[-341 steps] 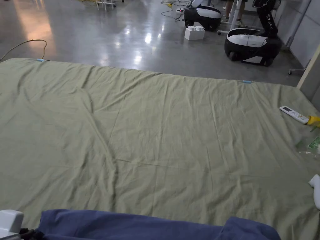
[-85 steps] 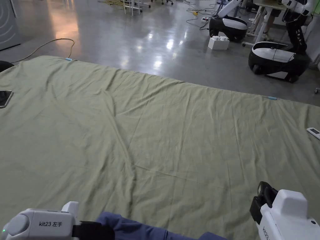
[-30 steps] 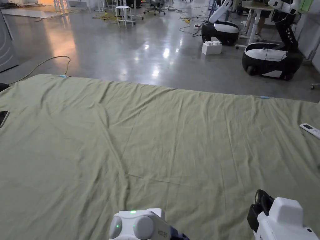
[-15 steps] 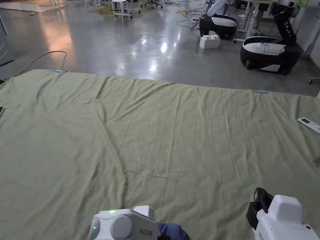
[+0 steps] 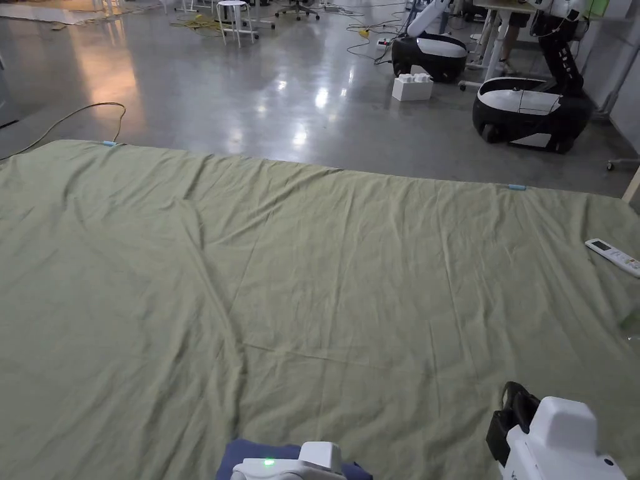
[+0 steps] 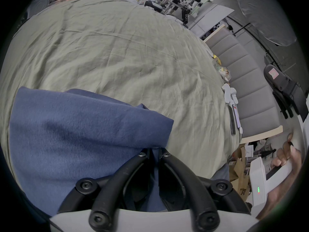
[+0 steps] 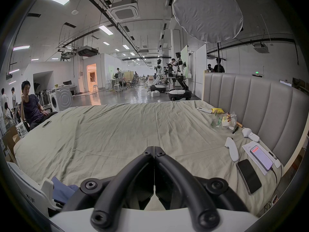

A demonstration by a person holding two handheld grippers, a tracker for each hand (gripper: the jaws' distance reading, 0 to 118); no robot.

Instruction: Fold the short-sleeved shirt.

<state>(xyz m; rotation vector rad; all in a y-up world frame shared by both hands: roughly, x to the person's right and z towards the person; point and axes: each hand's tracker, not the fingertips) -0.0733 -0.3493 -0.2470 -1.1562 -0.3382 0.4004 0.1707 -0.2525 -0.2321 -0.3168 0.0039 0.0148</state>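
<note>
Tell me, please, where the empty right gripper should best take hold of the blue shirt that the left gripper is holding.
Probably the free folded corner of the blue shirt, pointing toward the headboard side. The left gripper is shut on the edge just below it. The shut right gripper should open and come in low across the green sheet, from its own side.

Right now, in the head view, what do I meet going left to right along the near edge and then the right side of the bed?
Blue shirt → left gripper → right gripper → remote control.
</note>
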